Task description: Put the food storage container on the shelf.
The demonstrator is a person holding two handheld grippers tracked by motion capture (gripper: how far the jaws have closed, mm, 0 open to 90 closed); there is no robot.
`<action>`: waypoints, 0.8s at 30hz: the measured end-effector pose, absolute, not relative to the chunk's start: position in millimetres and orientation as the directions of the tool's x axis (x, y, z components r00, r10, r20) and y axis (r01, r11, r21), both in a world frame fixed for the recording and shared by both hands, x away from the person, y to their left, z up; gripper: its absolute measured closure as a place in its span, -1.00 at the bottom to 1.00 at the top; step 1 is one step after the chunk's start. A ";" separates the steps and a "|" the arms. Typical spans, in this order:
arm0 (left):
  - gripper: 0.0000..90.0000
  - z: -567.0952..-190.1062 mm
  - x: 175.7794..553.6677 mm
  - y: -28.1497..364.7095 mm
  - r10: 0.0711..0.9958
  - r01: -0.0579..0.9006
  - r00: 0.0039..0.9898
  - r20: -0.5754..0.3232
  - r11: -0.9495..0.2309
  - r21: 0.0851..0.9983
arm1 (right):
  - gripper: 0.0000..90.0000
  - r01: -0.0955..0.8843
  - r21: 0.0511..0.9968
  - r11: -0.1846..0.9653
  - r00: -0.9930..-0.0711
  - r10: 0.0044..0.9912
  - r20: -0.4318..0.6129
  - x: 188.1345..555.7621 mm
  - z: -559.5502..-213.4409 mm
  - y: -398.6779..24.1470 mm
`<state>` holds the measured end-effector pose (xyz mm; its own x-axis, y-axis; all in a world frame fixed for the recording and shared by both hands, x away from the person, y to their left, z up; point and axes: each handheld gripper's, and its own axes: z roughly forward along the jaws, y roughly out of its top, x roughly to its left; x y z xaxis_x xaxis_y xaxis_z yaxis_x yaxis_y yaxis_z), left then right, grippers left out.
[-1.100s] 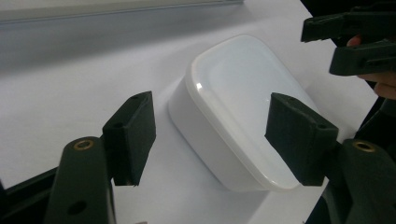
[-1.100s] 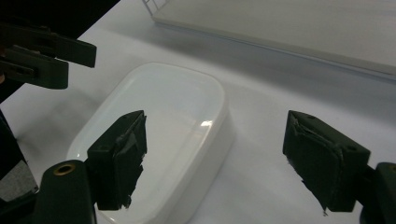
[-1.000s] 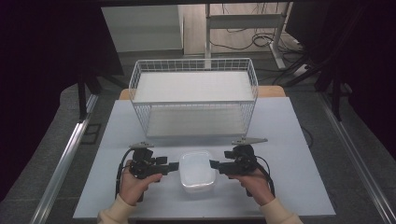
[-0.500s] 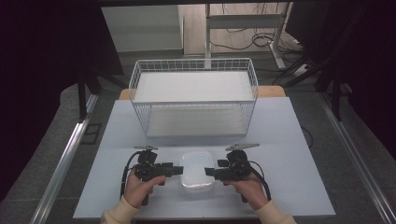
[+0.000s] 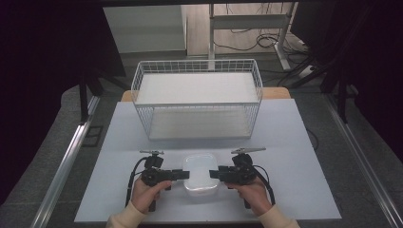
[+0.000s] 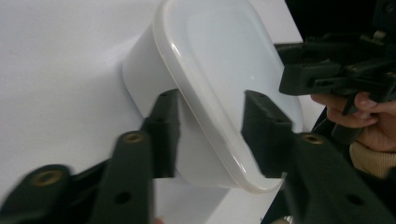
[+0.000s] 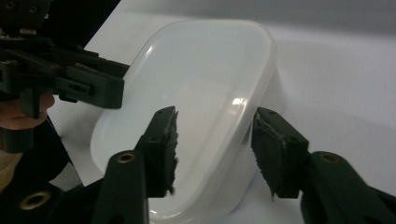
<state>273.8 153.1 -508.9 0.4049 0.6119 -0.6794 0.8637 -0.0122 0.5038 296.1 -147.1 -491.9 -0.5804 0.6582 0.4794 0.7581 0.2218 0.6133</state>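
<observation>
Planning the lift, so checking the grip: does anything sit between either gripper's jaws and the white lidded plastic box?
Nothing visible does. The left gripper straddles the lid edge of the white lidded plastic box on one side, and the right gripper straddles the opposite edge. Both pairs of jaws have just been closing, with just the box rim between them.

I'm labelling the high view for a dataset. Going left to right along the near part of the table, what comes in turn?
Left hand → left gripper → white lidded container → right gripper → right hand.
</observation>
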 end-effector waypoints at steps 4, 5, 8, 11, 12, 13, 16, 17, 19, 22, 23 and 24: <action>0.45 -505.8 271.0 154.4 0.605 0.859 0.410 -0.682 -0.007 0.511 | 0.37 0.784 0.597 0.167 -0.543 0.651 0.531 293.1 -491.5 -154.5; 0.48 -505.1 270.4 154.7 0.602 0.857 0.414 -0.683 -0.004 0.515 | 0.41 0.787 0.597 0.157 -0.539 0.646 0.541 292.0 -491.1 -156.6; 0.55 -502.0 268.0 155.9 0.598 0.849 0.424 -0.680 -0.002 0.528 | 0.52 0.790 0.598 0.135 -0.532 0.636 0.559 288.3 -489.2 -161.0; 0.62 -499.0 265.2 157.1 0.591 0.842 0.437 -0.678 -0.002 0.540 | 0.59 0.783 0.608 0.129 -0.538 0.631 0.559 284.4 -487.0 -163.4; 0.64 -498.1 264.4 157.3 0.590 0.840 0.439 -0.678 0.000 0.543 | 0.60 0.781 0.611 0.128 -0.539 0.632 0.557 283.4 -486.4 -163.9; 0.67 -496.5 263.1 157.9 0.589 0.834 0.447 -0.674 -0.001 0.552 | 0.63 0.781 0.612 0.124 -0.538 0.631 0.559 282.7 -485.8 -164.2; 0.75 -492.4 260.4 158.7 0.583 0.823 0.462 -0.669 0.000 0.568 | 0.70 0.775 0.622 0.116 -0.541 0.630 0.556 281.3 -484.0 -166.2; 0.77 -491.4 259.6 158.8 0.583 0.818 0.470 -0.663 -0.005 0.575 | 0.71 0.774 0.623 0.113 -0.540 0.631 0.557 280.8 -483.6 -166.7; 0.78 -490.5 258.6 158.1 0.587 0.814 0.474 -0.656 -0.008 0.581 | 0.72 0.772 0.626 0.111 -0.541 0.631 0.555 280.5 -483.5 -167.1; 0.78 -487.8 255.9 156.9 0.603 0.800 0.490 -0.630 -0.024 0.599 | 0.73 0.768 0.630 0.114 -0.546 0.632 0.550 279.2 -483.2 -167.0; 0.78 -487.5 255.7 157.1 0.604 0.798 0.493 -0.627 -0.026 0.603 | 0.73 0.765 0.633 0.114 -0.547 0.632 0.548 278.8 -483.1 -166.8; 0.78 -487.0 255.5 157.4 0.603 0.796 0.495 -0.625 -0.026 0.605 | 0.73 0.762 0.637 0.115 -0.551 0.630 0.547 278.5 -482.9 -166.7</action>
<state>255.5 157.4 -487.0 0.4953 0.6033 -0.6250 0.7955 -0.0259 0.6054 278.5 -166.7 -482.9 -0.5513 0.6303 0.5466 0.7624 0.1146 0.6369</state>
